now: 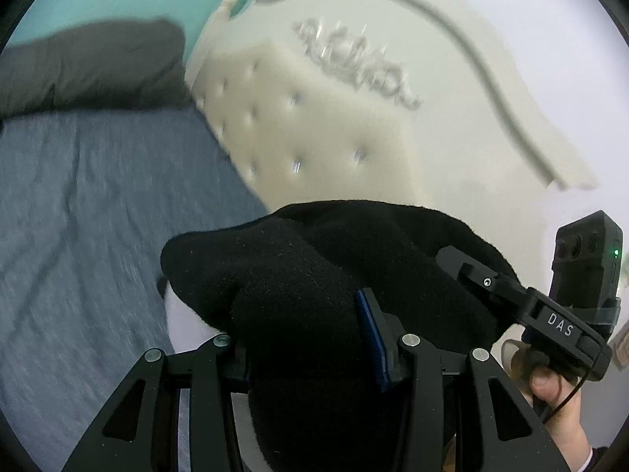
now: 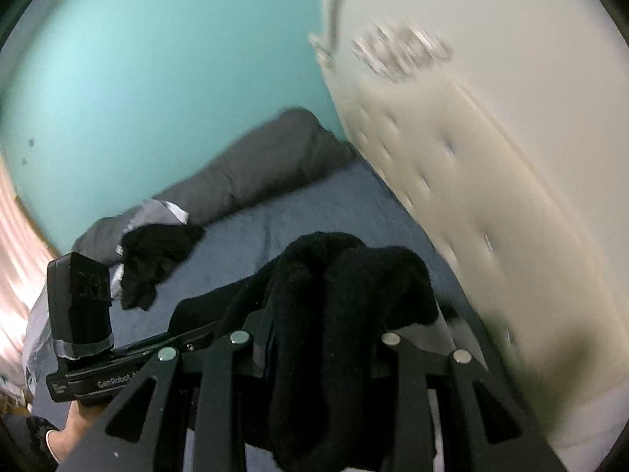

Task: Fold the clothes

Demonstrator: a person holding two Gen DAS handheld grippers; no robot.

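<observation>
Slippage is the risk: a black garment (image 1: 314,275) is clamped in the jaws of the left gripper (image 1: 310,338) and right gripper (image 2: 314,338), carried bunched above the bed (image 1: 98,196) near its headboard edge, where thick folds could be shed.

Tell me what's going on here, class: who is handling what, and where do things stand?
A person holds a gripper in each hand over a bed with a blue sheet. Both the left gripper and the right gripper are clamped on one thick black garment, bunched between them and lifted off the bed. Another dark garment lies crumpled near a grey pillow. A tufted cream headboard stands behind. Nothing looks neatly folded yet.
</observation>
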